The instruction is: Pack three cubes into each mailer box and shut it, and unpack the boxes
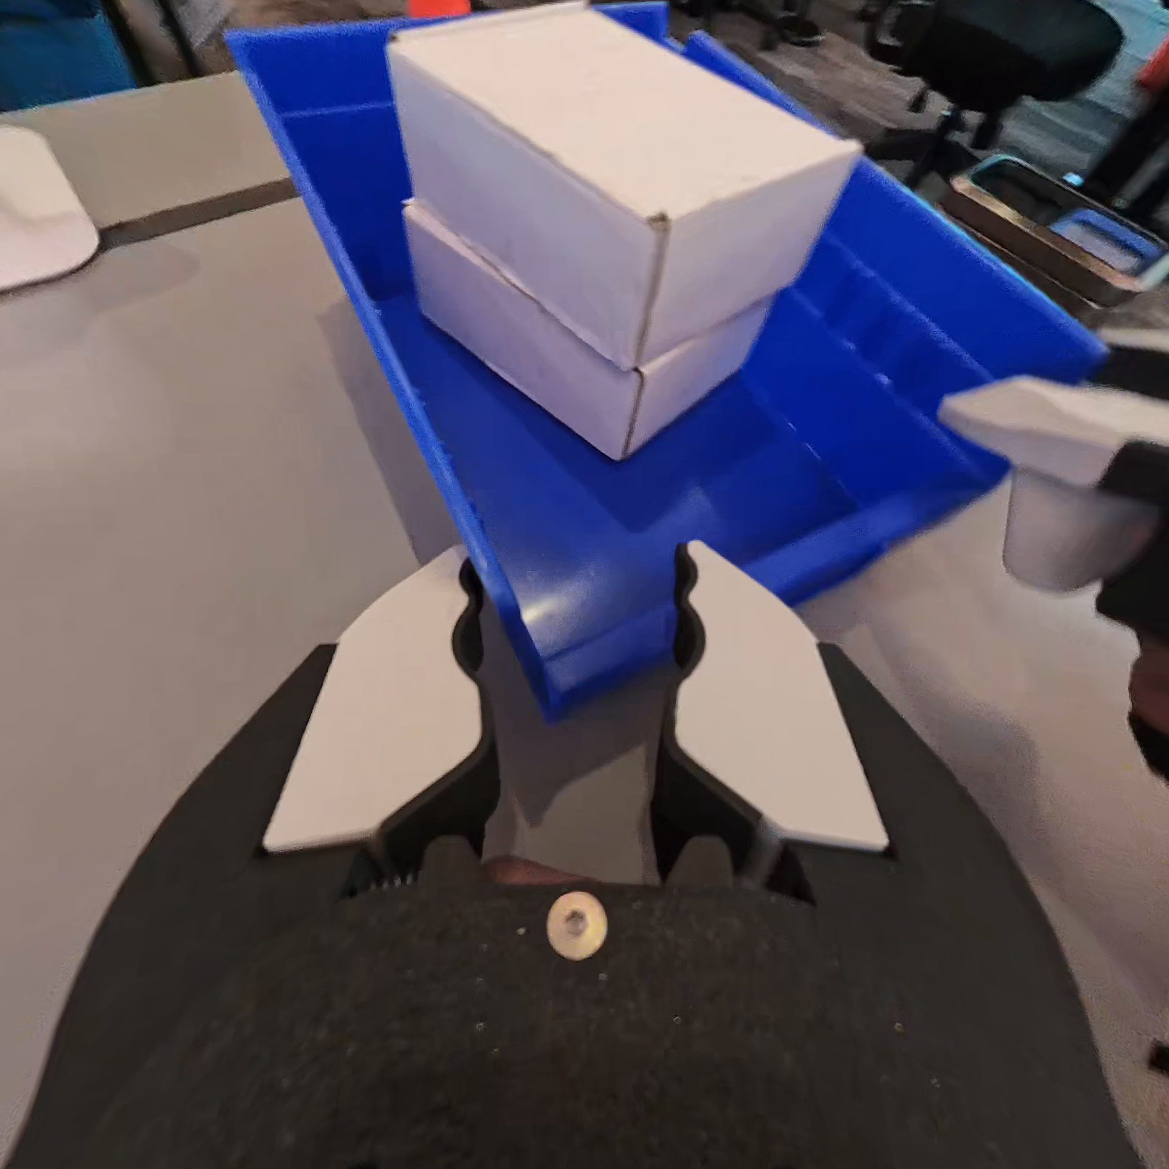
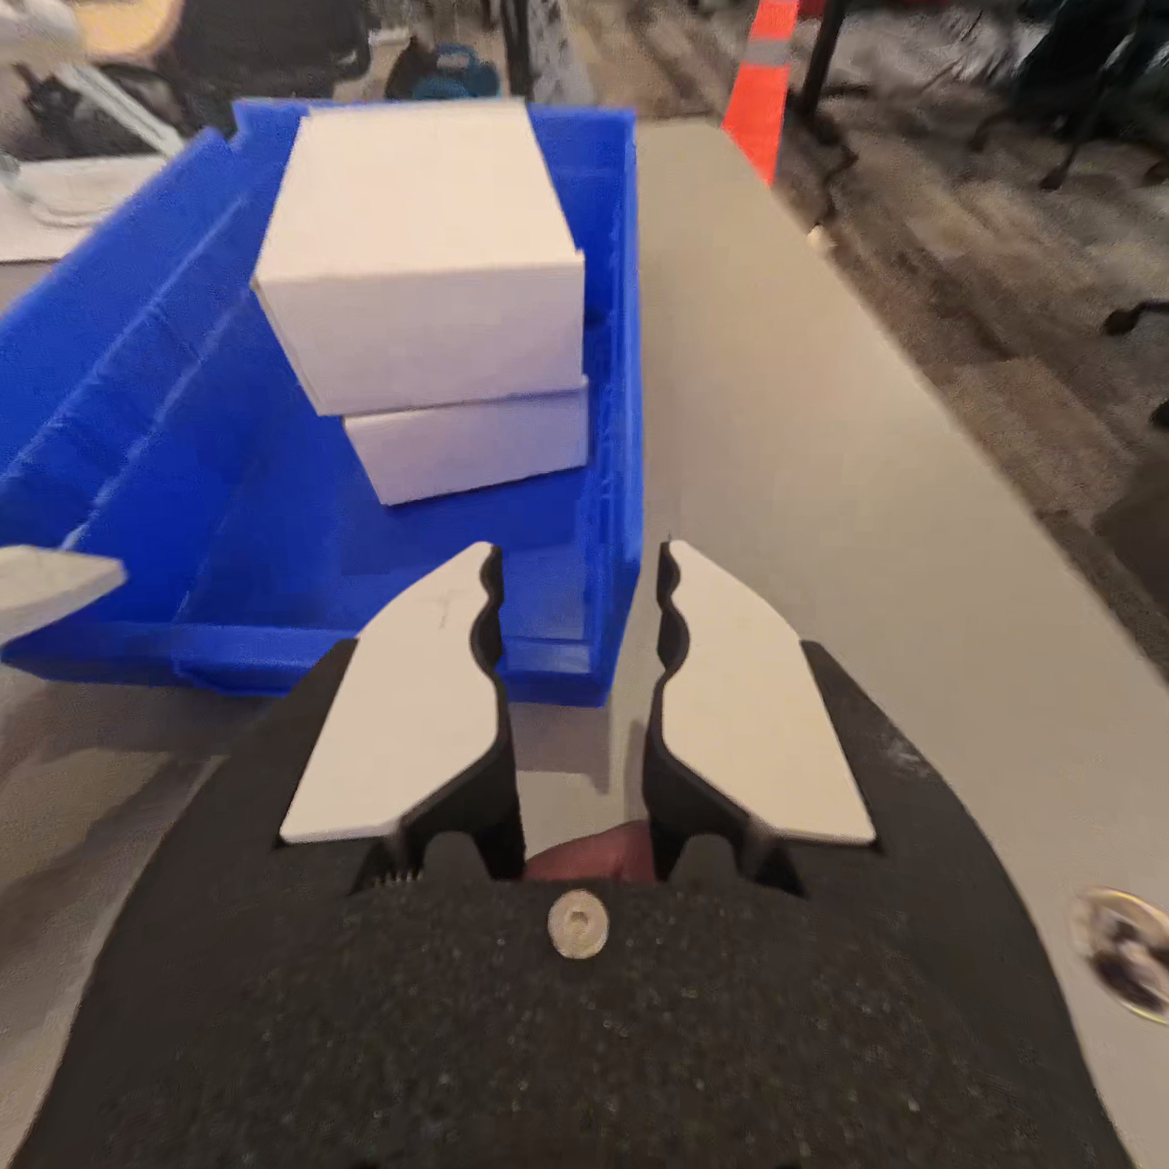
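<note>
Spread and empty, the left claw (image 1: 572,556) is seen from its own camera straddling the near corner of a blue bin (image 1: 898,354) on the counter (image 1: 177,506), where two shut white boxes (image 1: 594,209) are stacked. From the right camera, the right claw (image 2: 579,556) is likewise seen parted, holding nothing, just short of the bin. The skewed top box could be toppled if nudged off-centre.

A bin (image 1: 885,443) stood on the table (image 1: 158,474), and in its far part two closed mailer boxes were stacked, the upper box (image 1: 601,190) resting askew on the lower box (image 1: 569,379). The near part of the bin lay before the stack. A cone (image 2: 759,88) stood beyond the table's far edge.
</note>
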A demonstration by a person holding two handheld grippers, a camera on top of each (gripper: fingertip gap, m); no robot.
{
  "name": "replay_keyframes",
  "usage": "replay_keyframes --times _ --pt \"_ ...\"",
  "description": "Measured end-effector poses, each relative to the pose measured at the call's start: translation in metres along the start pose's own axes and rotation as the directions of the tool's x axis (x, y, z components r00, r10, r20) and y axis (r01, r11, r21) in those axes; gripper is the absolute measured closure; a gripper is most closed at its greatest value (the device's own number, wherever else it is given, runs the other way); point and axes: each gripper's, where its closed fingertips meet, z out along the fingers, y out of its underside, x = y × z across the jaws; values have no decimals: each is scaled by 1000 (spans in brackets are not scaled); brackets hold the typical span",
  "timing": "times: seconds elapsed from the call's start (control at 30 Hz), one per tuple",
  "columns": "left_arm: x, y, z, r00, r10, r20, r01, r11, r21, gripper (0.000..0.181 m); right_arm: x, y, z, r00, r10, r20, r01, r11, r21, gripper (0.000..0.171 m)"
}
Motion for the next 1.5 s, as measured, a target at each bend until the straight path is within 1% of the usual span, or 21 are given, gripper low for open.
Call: replay_keyframes --times 0.03,0.07,0.1,0.13,0.17,0.27,0.3,0.37,0.57,0.7,0.8,0.9,1.0,1.07,1.1,1.13,1.2,1.27,1.37,1.43,1.5 --pt "-5 0 7 999 -20 34 20 1000 -6 129 -4 6 8 999 41 34 -40 999 -31 128" --pt "-13 0 11 996 -34 81 35 999 -5 146 -5 10 15 996 79 35 -77 996 -50 126" --pt "-21 -1 12 993 -42 112 43 999 -2 162 -1 10 17 997 82 7 -82 996 -41 133" --pt "-28 -2 12 990 -47 135 48 999 -5 170 3 10 17 997 69 -23 -70 997 -41 151" --pt "-37 -2 12 985 -51 168 53 999 -6 174 2 9 16 999 49 -12 -49 998 -31 169" --pt "-48 -3 1 978 -47 204 46 999 7 178 -14 3 8 999 -18 -51 19 1000 19 169" --pt "-52 -2 -7 978 -70 196 69 998 13 178 -20 -2 3 998 -27 -64 30 999 42 169" --pt "-67 0 -24 975 -101 198 99 995 20 178 -42 -9 -2 1000 -19 -25 21 997 69 169" --pt "-151 2 -110 921 -57 386 29 997 78 178 -153 -10 -3 988 -65 140 52 994 95 167" --pt "-207 31 -152 885 -113 452 86 993 79 178 -227 -6 1 970 -83 227 67 995 75 168" --pt "-235 56 -168 870 -146 472 125 989 77 178 -265 5 4 960 -111 259 98 993 62 168" --pt "-249 78 -169 879 -141 455 128 990 60 177 -281 20 5 948 -142 285 129 990 64 168" --pt "-242 84 -171 922 -130 364 110 991 75 170 -281 20 4 940 -166 297 153 986 68 167" --pt "-226 86 -181 957 -129 259 120 991 53 154 -282 22 0 918 -174 357 169 985 47 165" --pt "-218 86 -193 968 -142 207 133 989 58 141 -281 22 -5 906 -184 382 182 982 42 163" --pt "-213 86 -211 974 -149 168 138 987 78 133 -280 20 -13 892 -193 410 189 981 50 156" --pt "-219 84 -255 975 -161 152 137 978 156 134 -276 19 -33 860 -220 460 210 975 72 145" --pt "-254 91 -300 955 -196 224 146 964 221 136 -269 25 -54 836 -265 480 241 964 113 141" --pt "-349 125 -349 865 -269 424 206 960 188 133 -274 47 -88 775 -287 563 247 958 149 143" --pt "-407 142 -367 813 -310 493 261 951 168 122 -290 64 -106 716 -273 643 244 960 135 144" --pt "-452 151 -369 789 -311 530 285 949 132 119 -311 73 -119 658 -291 694 272 952 141 143"
